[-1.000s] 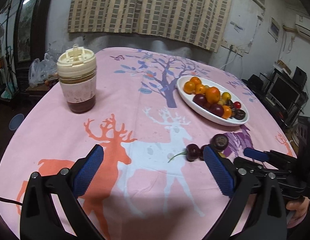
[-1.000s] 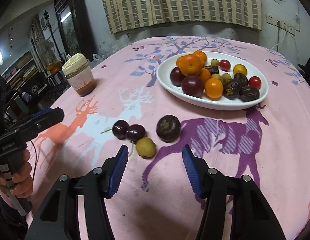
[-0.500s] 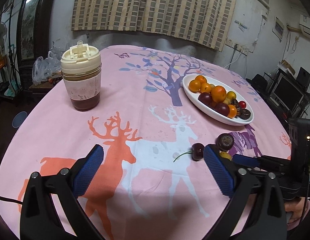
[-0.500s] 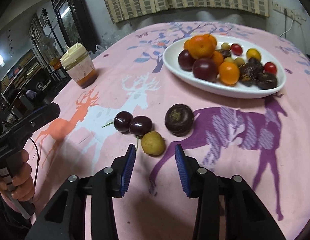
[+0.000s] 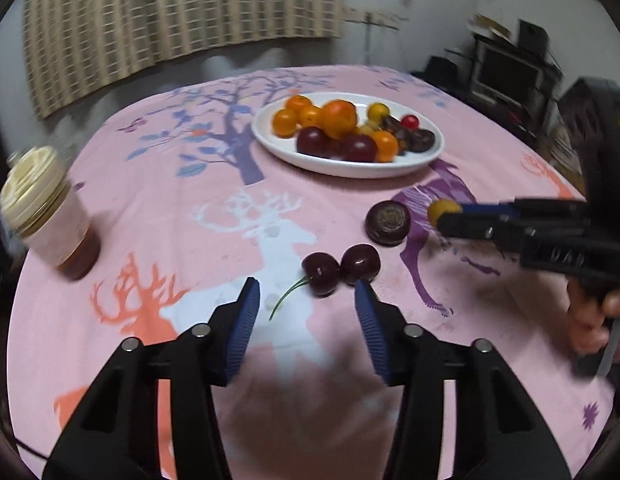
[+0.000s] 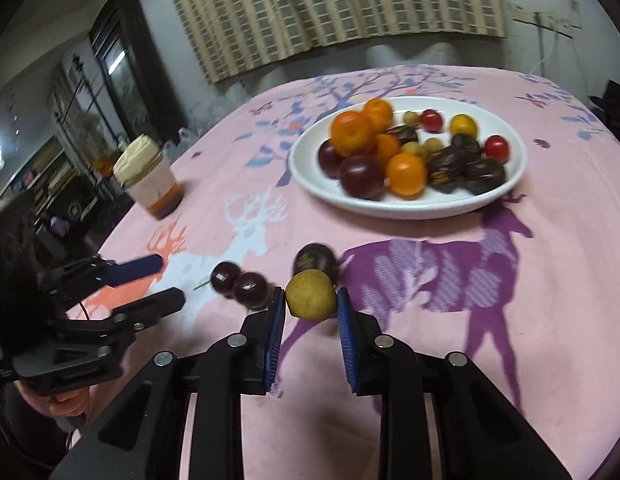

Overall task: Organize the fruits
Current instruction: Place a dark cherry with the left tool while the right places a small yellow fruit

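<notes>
Right gripper (image 6: 311, 307): its 2 blue-padded fingers (image 6: 276, 332) pinch the small yellow fruit (image 6: 310, 294) at the tips, 1 pad on each side across its widest part. A shadow on the cloth under the fruit suggests it is lifted clear, though blur makes that uncertain. Just beyond the fingertips sits the dark round fruit (image 6: 314, 261), partly hidden behind the yellow one. Left of the left pad lie 2 cherries (image 6: 238, 282), touching each other.

Left gripper (image 5: 306, 312): fingers (image 5: 246, 320) spread wide, nothing held. The cherry pair sits just past the tips, between the 2 pads' lines, green stem (image 5: 288, 300) trailing toward the left finger.

White plate (image 6: 513, 184) with oranges, plums and small tomatoes lies well ahead of both grippers. Lidded jar (image 5: 46, 208) sits far left of the left fingers.

Handling judgement: the yellow fruit looks light, smooth and roundish, so likely to slip or roll out of a tip grip; a light, centred squeeze across the middle seems right, as harder pressure may bruise it. The cherries look soft and glossy; best taken 1 at a time across the body, not by the thin stem.
</notes>
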Action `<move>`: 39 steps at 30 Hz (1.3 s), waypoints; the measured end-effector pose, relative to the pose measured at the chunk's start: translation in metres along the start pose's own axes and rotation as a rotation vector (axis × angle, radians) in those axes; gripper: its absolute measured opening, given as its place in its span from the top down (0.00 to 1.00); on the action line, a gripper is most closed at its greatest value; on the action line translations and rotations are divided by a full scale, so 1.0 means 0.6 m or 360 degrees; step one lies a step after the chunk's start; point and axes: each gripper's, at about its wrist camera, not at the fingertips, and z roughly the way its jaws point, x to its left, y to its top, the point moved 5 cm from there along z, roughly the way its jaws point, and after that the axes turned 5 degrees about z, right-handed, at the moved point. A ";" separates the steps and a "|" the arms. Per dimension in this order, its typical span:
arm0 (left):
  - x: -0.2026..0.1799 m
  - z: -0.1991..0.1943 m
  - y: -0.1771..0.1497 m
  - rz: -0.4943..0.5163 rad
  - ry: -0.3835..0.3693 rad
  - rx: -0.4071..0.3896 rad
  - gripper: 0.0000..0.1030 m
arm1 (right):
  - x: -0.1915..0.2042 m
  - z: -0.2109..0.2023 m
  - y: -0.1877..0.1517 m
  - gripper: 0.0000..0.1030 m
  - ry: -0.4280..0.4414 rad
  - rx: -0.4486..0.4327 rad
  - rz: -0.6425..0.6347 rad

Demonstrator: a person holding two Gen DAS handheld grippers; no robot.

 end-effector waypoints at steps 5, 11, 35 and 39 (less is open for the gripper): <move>-0.005 0.033 0.009 0.0149 -0.0255 0.0048 0.54 | -0.004 -0.014 0.010 0.74 0.0005 -0.0033 0.0020; 0.026 0.062 0.004 0.0119 -0.0359 0.0070 0.64 | 0.002 -0.024 0.013 0.74 0.0039 -0.0036 0.0015; 0.045 -0.001 0.133 0.0025 -0.0230 -0.0091 0.73 | -0.036 -0.064 0.077 0.74 0.0274 -0.0162 0.0202; 0.021 0.076 0.260 0.0018 -0.0219 -0.0111 0.73 | -0.101 -0.054 0.163 0.74 0.0066 -0.0345 0.0238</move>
